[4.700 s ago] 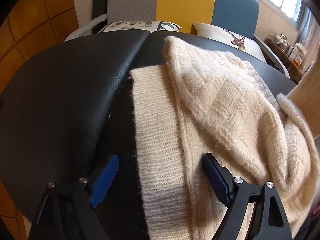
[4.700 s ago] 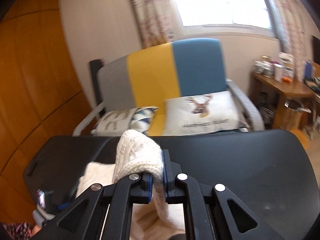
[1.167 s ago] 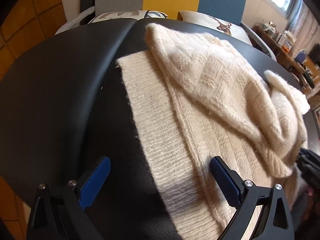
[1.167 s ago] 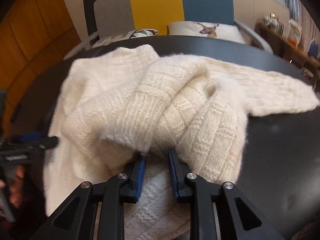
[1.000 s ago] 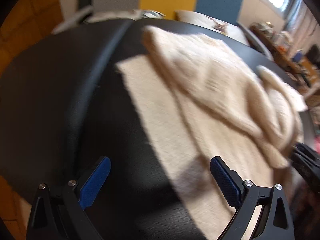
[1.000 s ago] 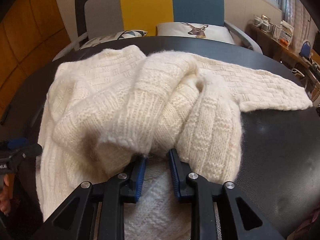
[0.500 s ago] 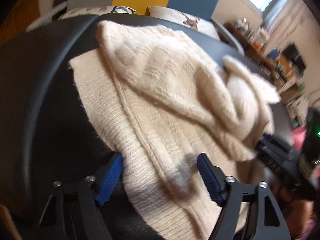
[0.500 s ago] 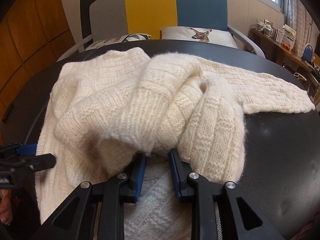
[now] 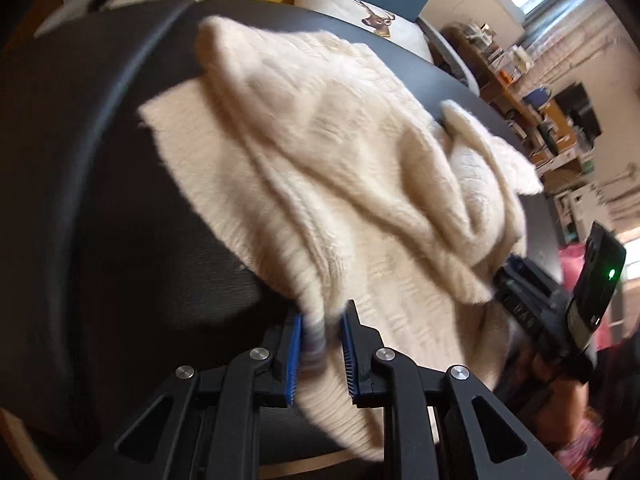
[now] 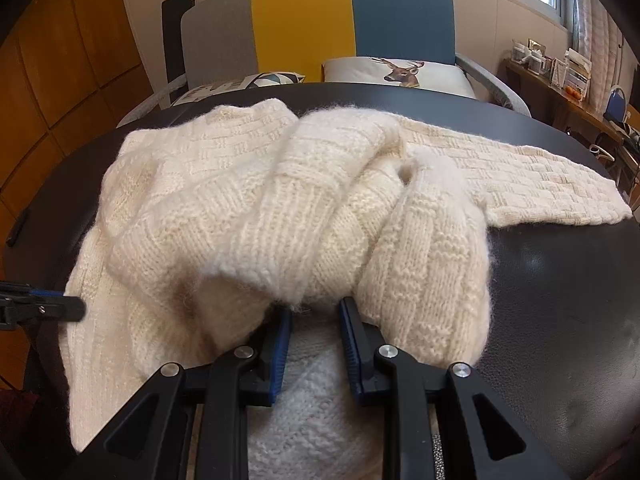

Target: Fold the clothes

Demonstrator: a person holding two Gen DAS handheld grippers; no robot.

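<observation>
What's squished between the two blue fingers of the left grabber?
The ribbed bottom edge of the cream sweater sits between the left gripper's blue pads, pinched there. The left wrist view shows it, a bit blurred.

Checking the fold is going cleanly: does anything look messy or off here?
The sweater is bunched, not flat: one sleeve lies stretched across the table, the other is heaped on the body. No damage shows.

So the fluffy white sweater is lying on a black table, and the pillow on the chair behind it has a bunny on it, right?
Almost. The pillow has a deer with antlers on it, not a bunny; the right wrist view shows it clearly. The rest holds: the fluffy white sweater lies on the black table, with the chair behind.
</observation>
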